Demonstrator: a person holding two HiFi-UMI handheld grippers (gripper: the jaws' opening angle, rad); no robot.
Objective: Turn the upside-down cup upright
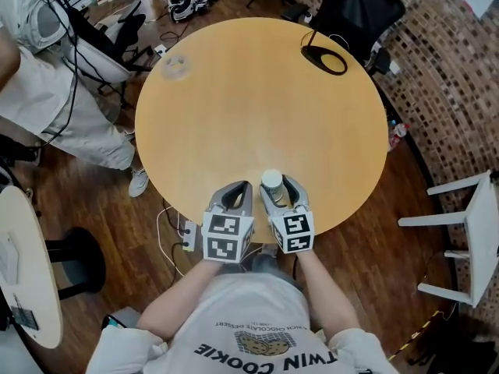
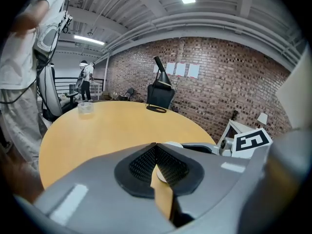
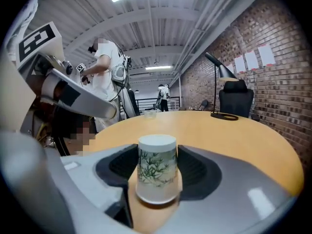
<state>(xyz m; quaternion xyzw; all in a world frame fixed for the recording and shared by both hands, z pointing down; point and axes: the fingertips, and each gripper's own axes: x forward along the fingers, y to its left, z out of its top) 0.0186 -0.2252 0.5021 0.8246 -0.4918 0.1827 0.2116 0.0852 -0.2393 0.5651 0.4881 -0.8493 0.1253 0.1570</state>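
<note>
My right gripper (image 3: 157, 151) clamps the upside-down cup (image 3: 156, 173), which stands rim-down at the table's (image 1: 257, 100) near edge. My left gripper (image 2: 156, 147) hovers over that edge too, jaws pressed together, empty.

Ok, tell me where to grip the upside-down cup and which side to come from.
Take the cup across its side wall, mid-height, coming in level from the near edge of the table, as the right gripper does. It stands rim down, base up, so no rim is open to pinch; a side grip probably leaves the wrist free to roll it upright.
</note>
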